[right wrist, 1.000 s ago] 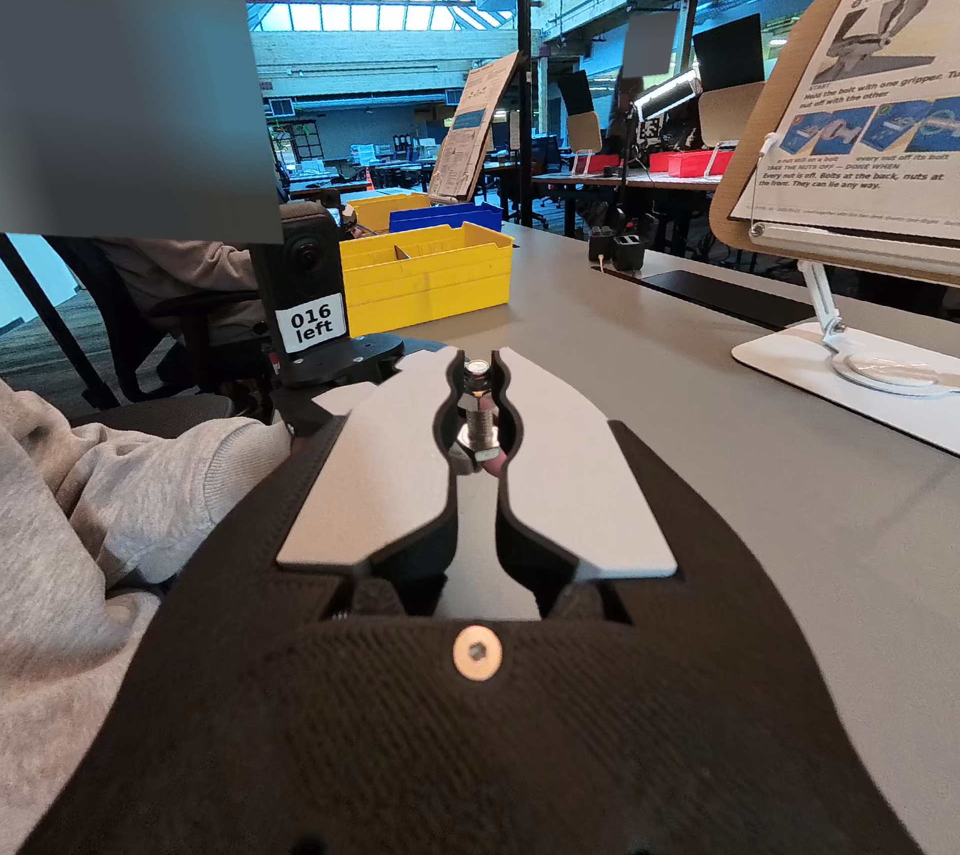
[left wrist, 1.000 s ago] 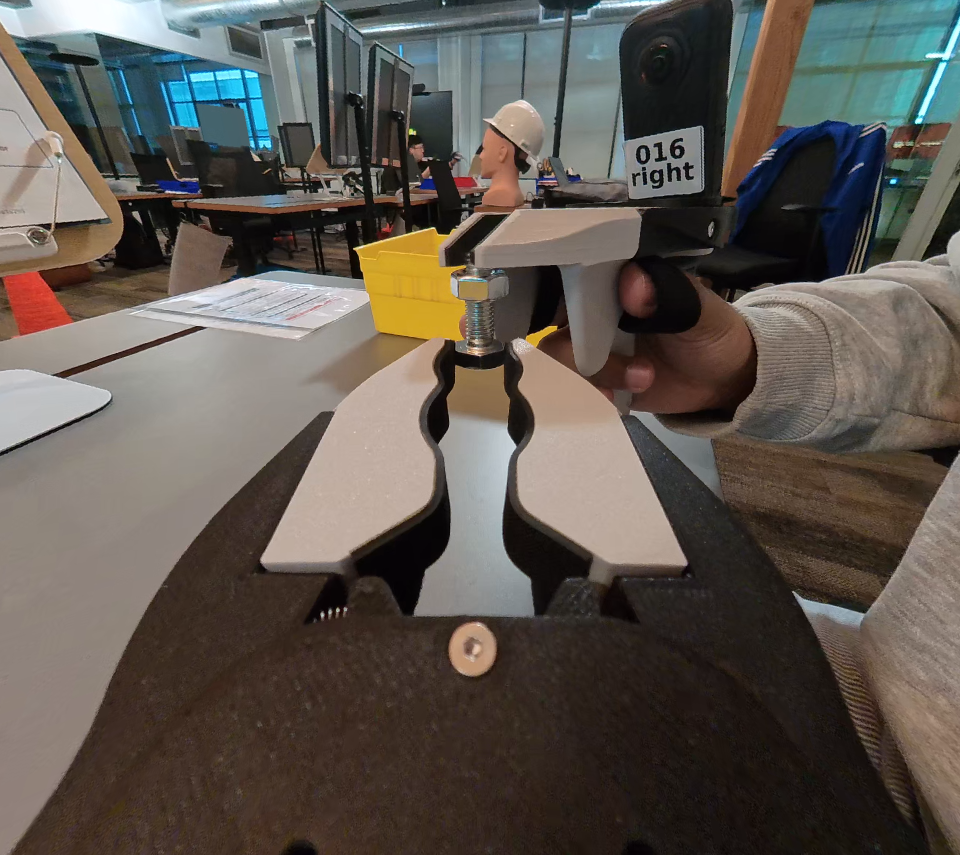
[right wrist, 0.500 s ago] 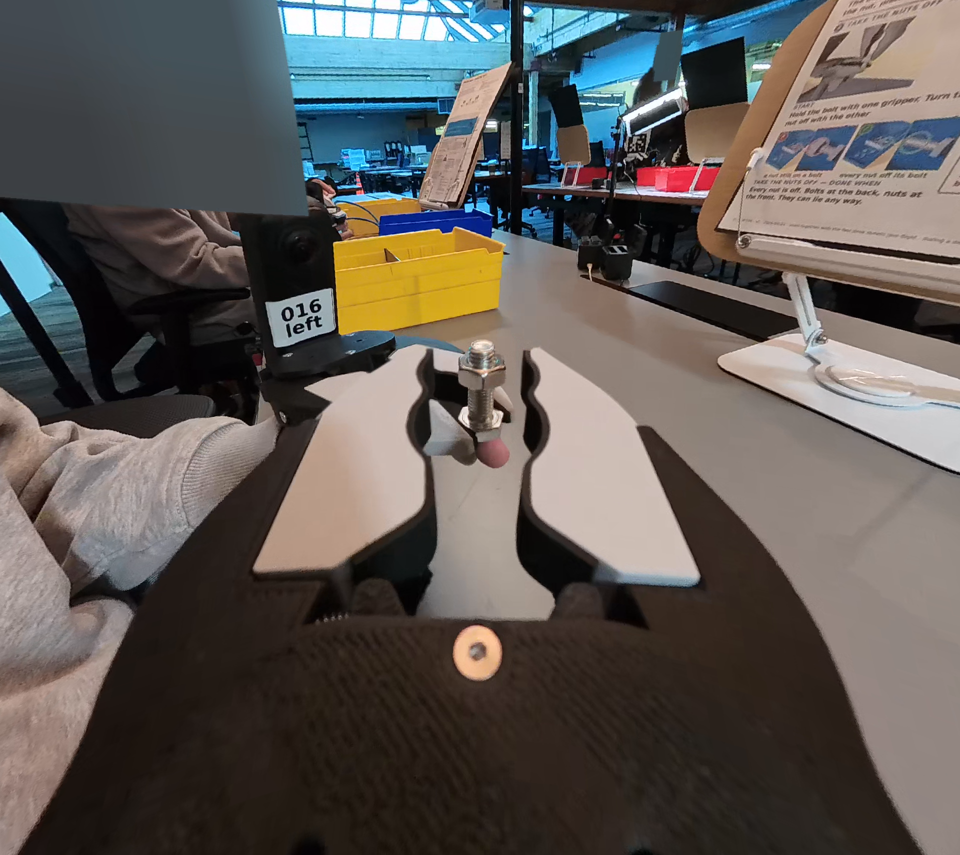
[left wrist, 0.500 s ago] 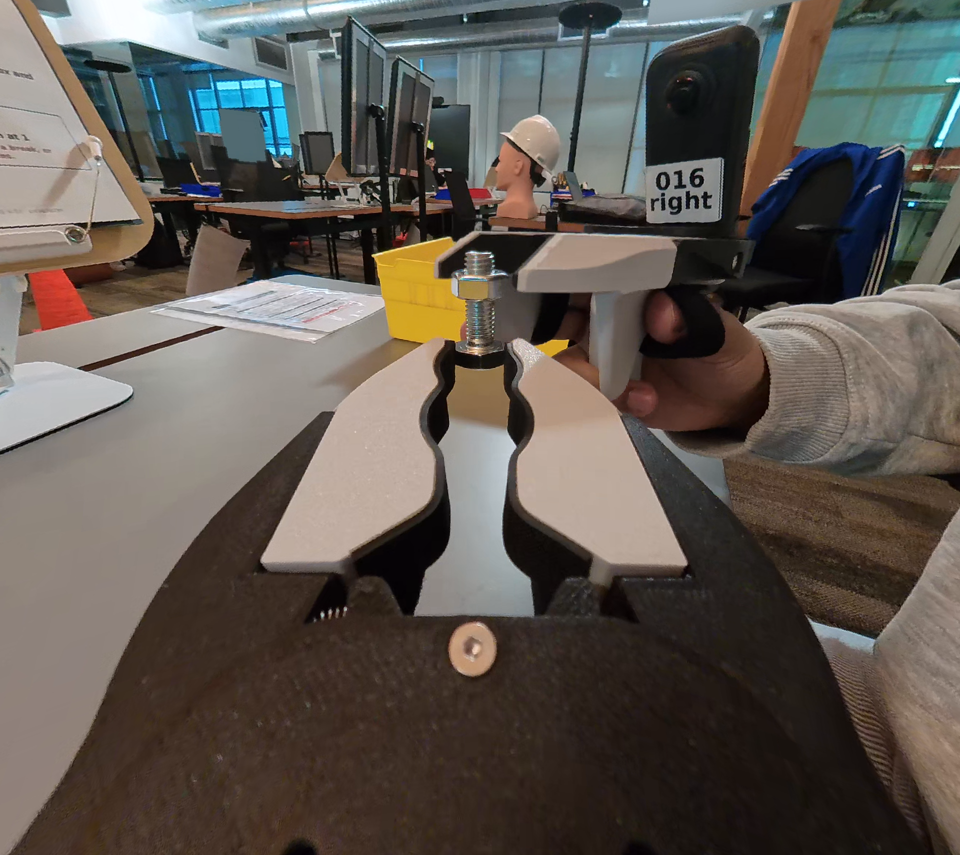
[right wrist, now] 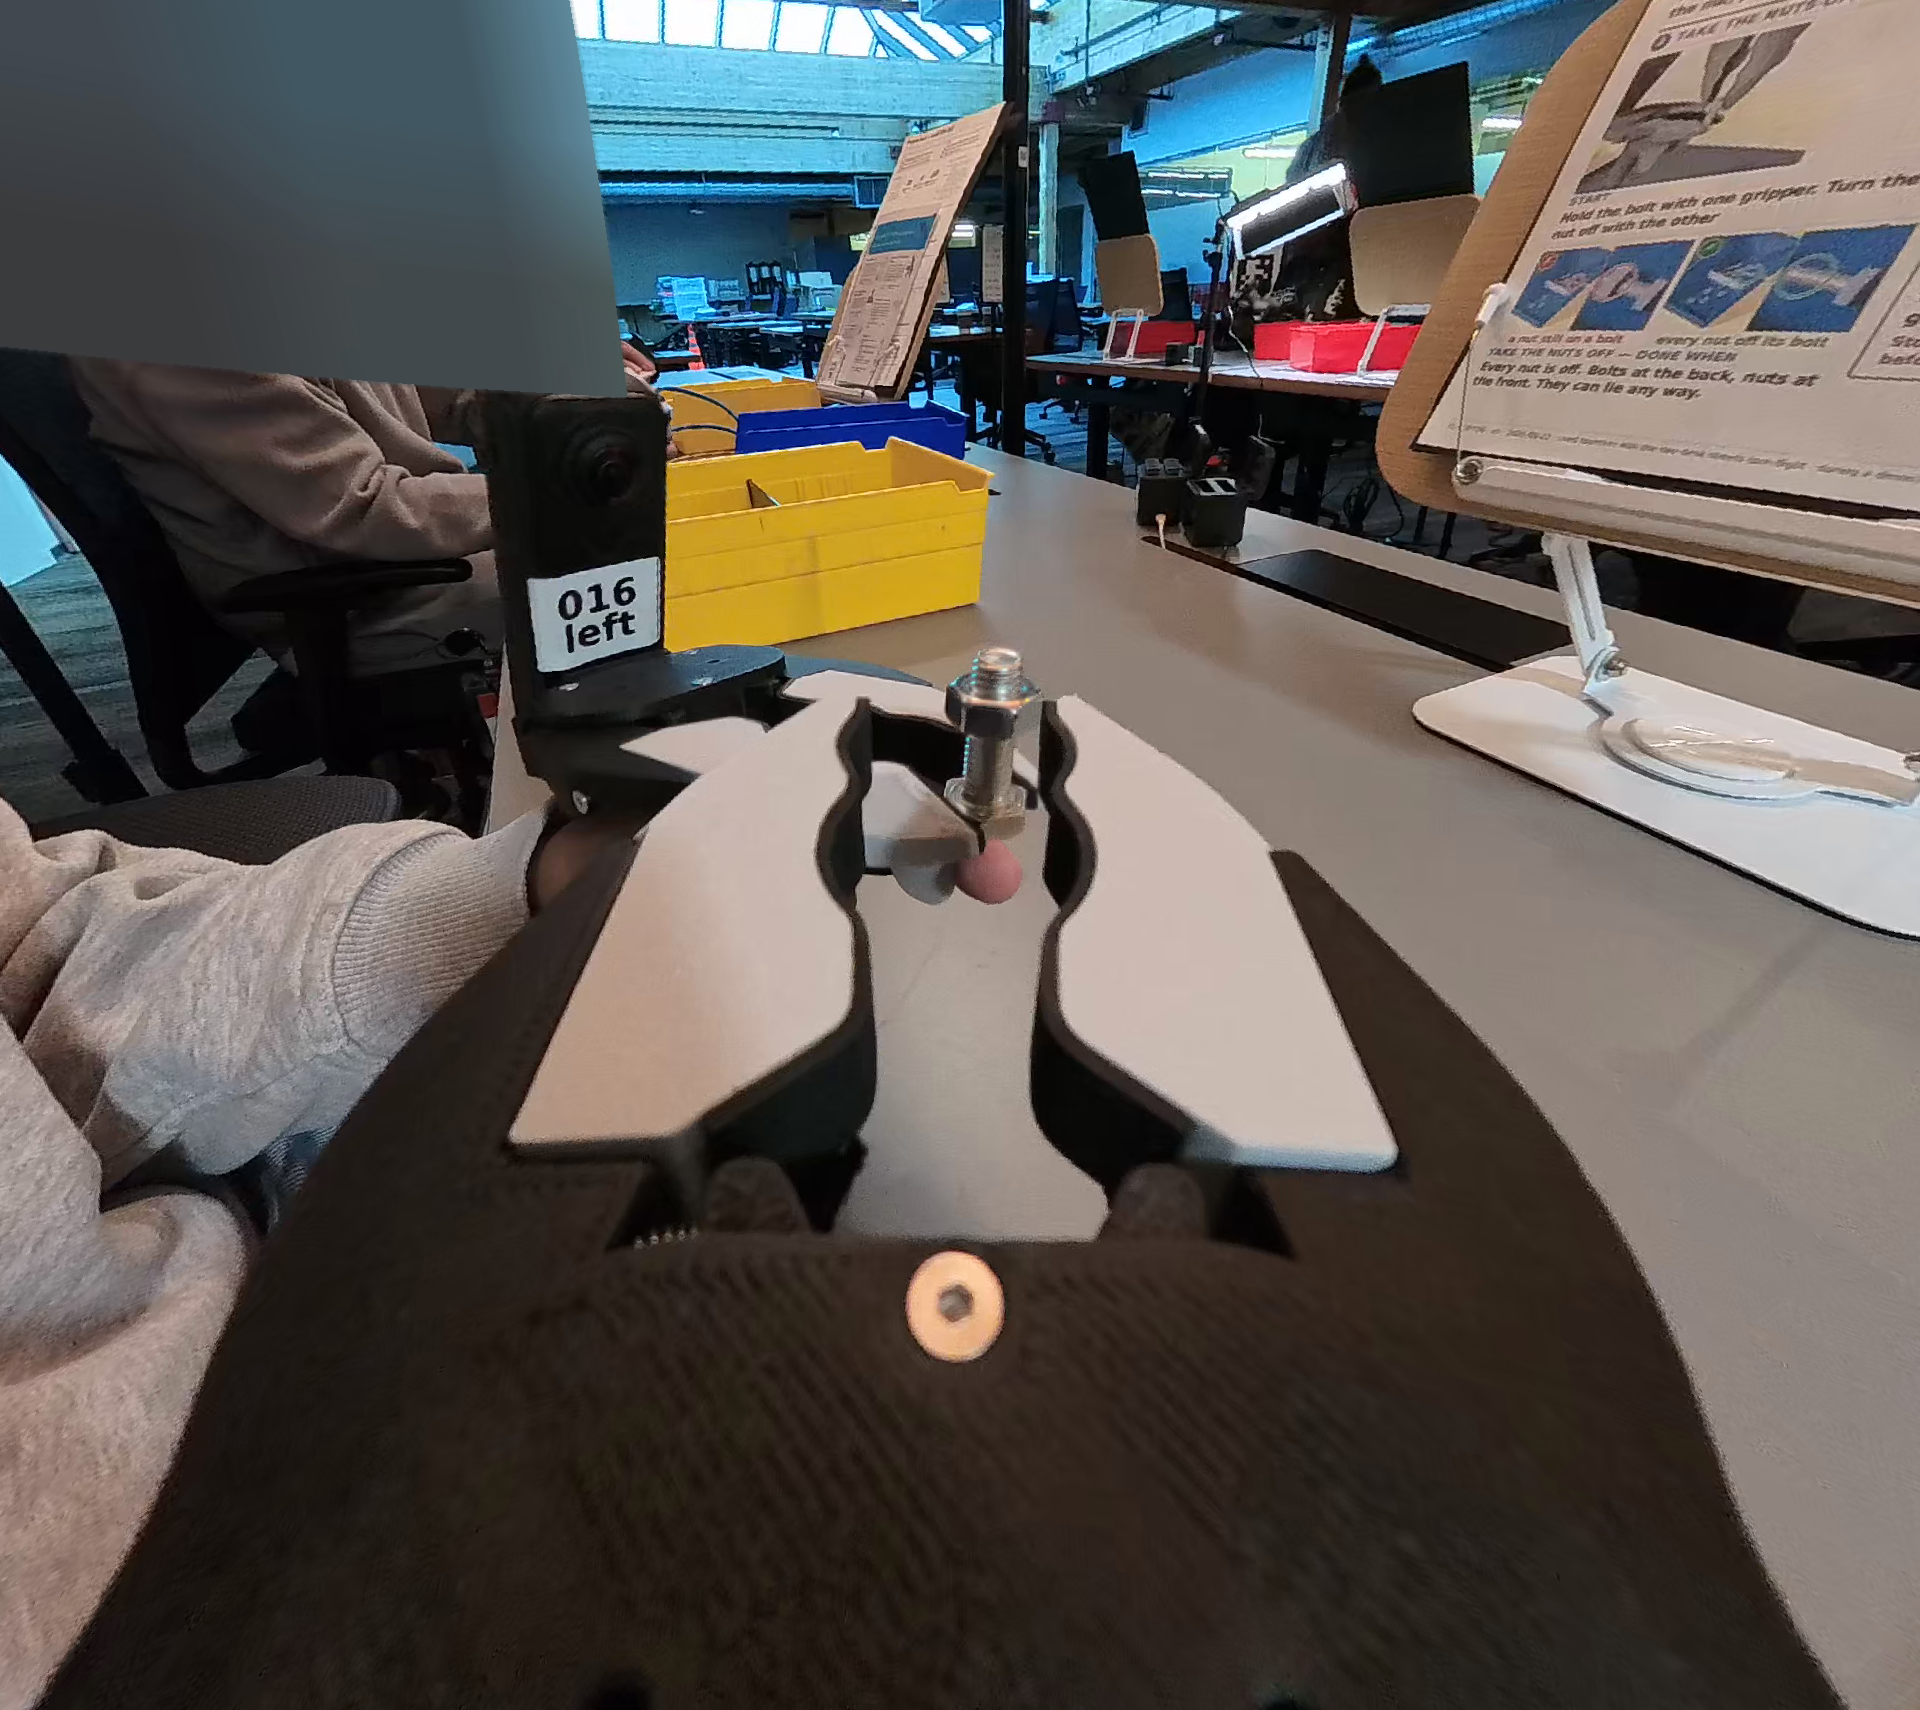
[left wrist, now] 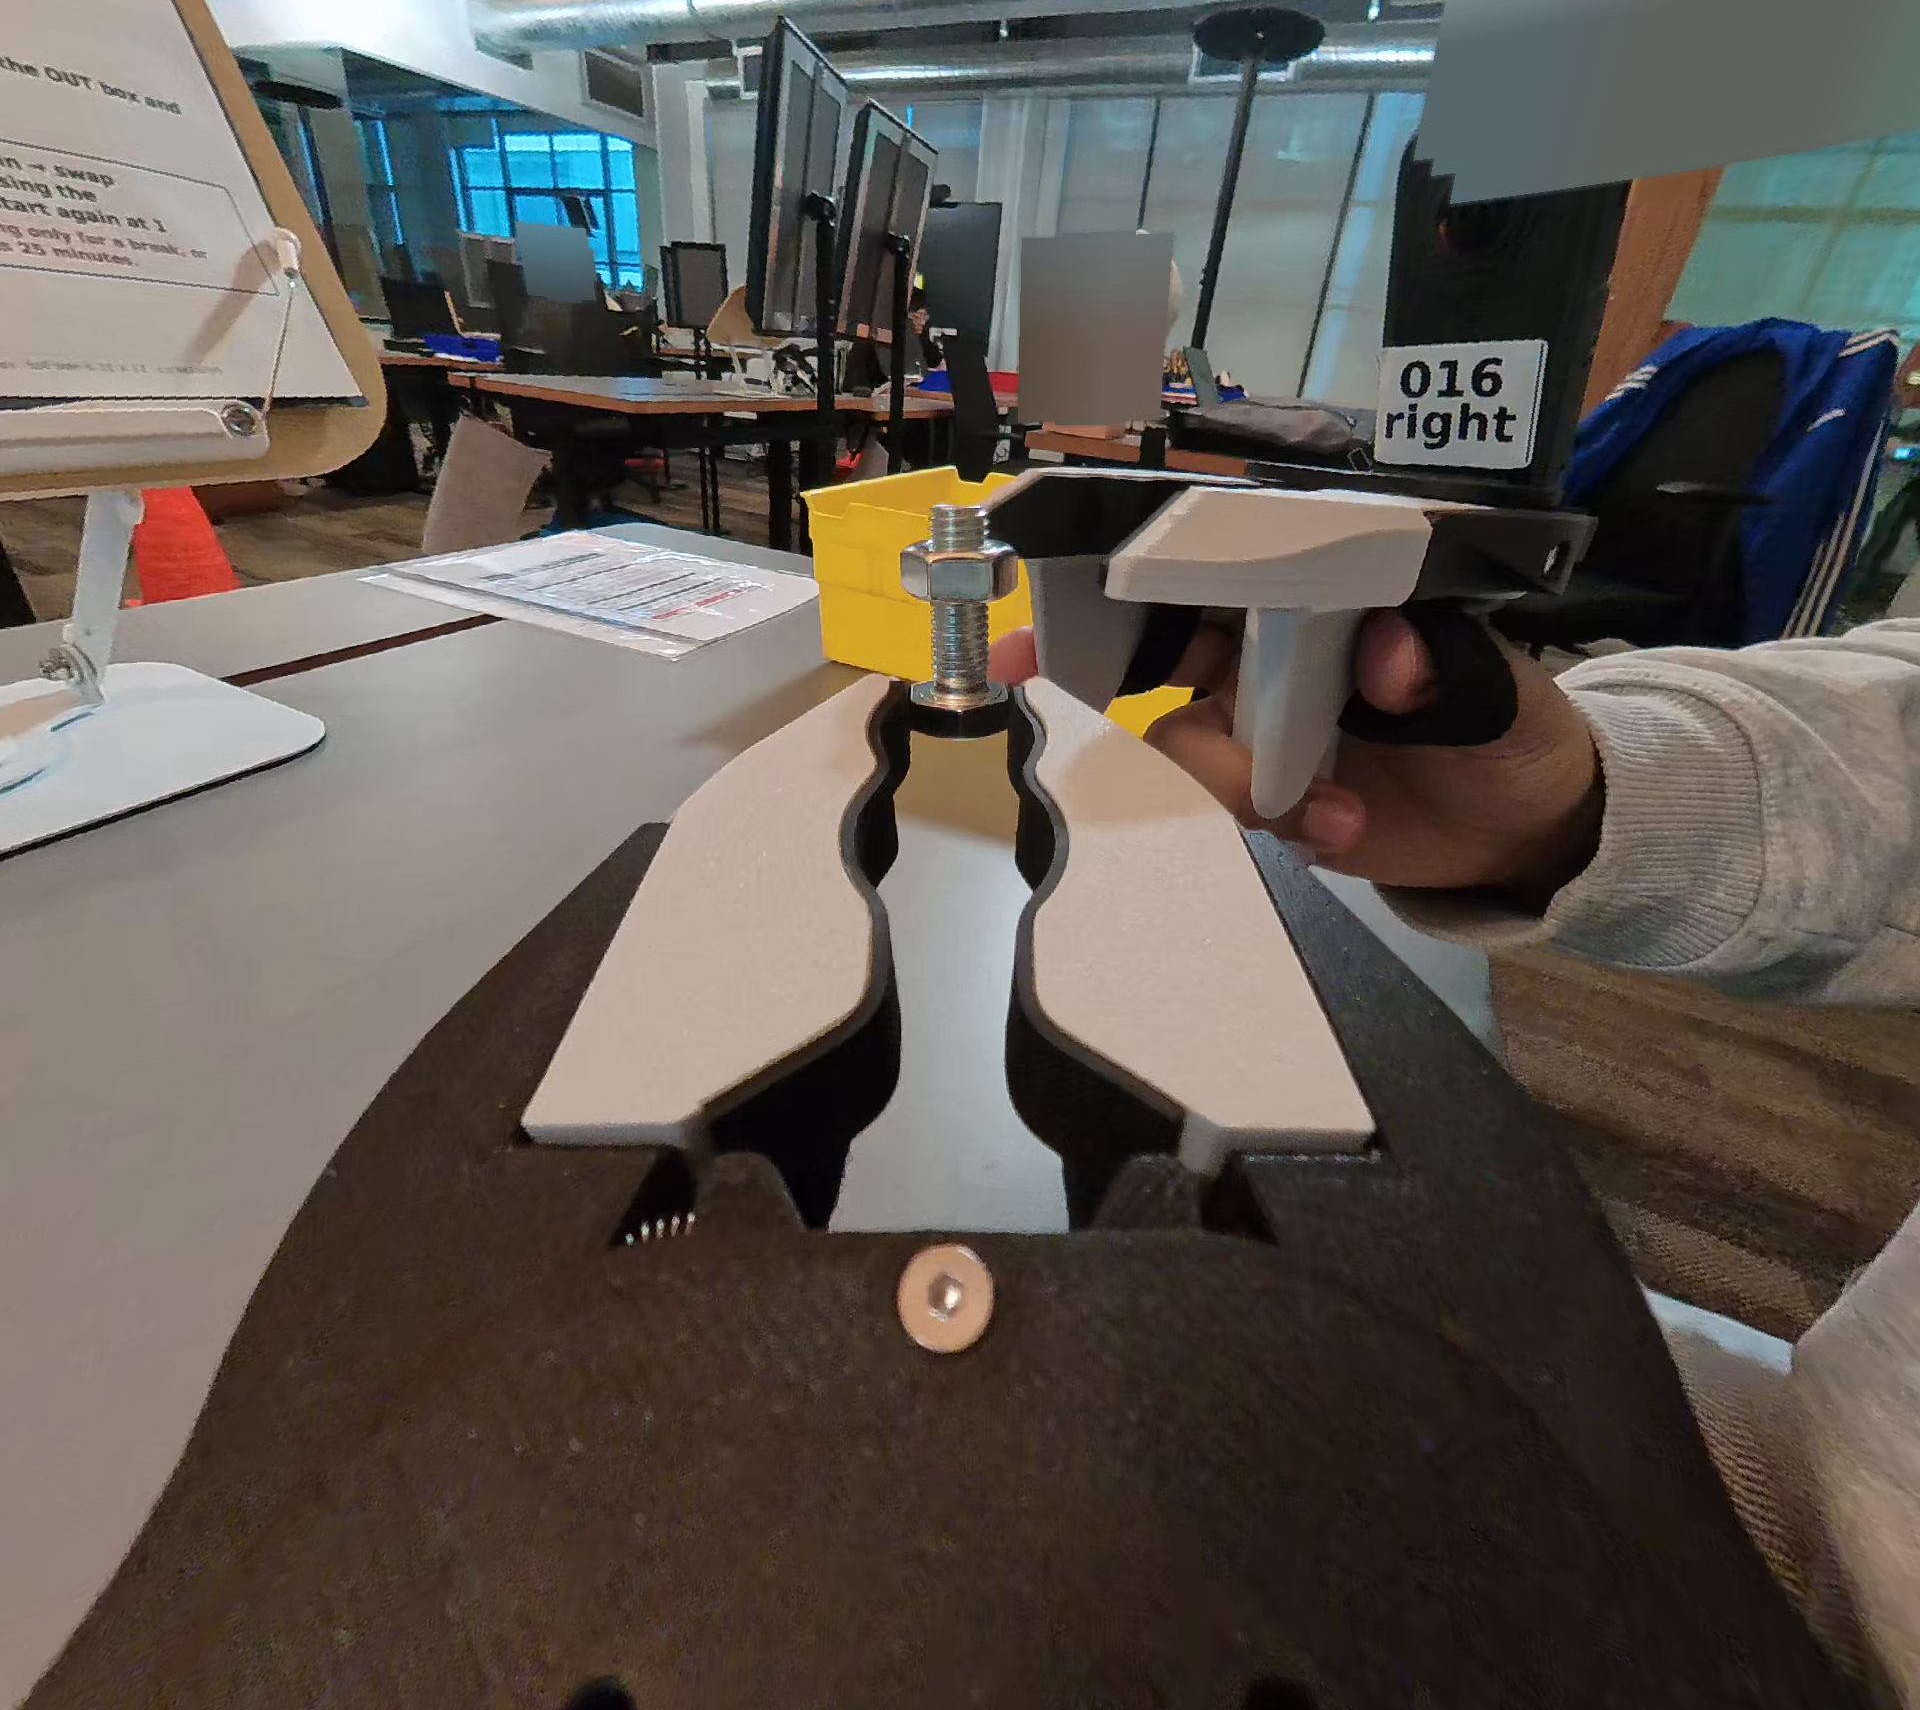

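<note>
Silver bolt upright, threaded, hex nut near top, thread tip poking above nut. Left gripper jaws narrow, clamping bolt head above grey tabletop. Right gripper jaws apart around bolt, not touching nut. Yellow bin behind bolt, divider inside, contents hidden. Blue bin beyond yellow bin.
</note>
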The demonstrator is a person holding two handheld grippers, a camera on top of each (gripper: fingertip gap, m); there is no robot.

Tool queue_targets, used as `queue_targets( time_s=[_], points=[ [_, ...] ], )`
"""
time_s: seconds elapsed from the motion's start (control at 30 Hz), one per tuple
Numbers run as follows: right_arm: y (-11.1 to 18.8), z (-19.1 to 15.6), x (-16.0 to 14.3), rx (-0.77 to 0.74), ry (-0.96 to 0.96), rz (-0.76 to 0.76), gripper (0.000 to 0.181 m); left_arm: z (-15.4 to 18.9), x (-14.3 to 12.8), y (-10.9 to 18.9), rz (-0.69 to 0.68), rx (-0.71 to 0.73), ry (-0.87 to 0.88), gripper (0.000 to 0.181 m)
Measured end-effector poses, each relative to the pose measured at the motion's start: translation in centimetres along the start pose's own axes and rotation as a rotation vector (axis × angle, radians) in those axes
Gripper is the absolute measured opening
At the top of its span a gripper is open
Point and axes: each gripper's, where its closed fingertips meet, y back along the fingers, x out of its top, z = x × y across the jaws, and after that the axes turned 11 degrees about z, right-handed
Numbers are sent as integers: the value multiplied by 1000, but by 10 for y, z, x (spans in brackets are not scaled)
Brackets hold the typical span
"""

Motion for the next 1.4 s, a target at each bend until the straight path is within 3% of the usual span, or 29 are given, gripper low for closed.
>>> queue_targets(
  time_s=[0.43,0.63,1.17,1.3,1.4],
  points=[
    [3,11,1,-59,26,-1,23,7,-7,-2,-39,-24,-55,20],
    [3,7,0,-51,91,-10,9,6,-8,-2,-45,-18,-70,19],
    [2,8,1,-43,58,-48,9,8,-7,-3,-35,-21,-66,20],
    [9,20,26,-104,91,-8,9,-4,2,-2,7,44,-53,29],
    [27,43,71,-194,237,9,10,-13,11,2,60,91,-9,31]
  ],
)
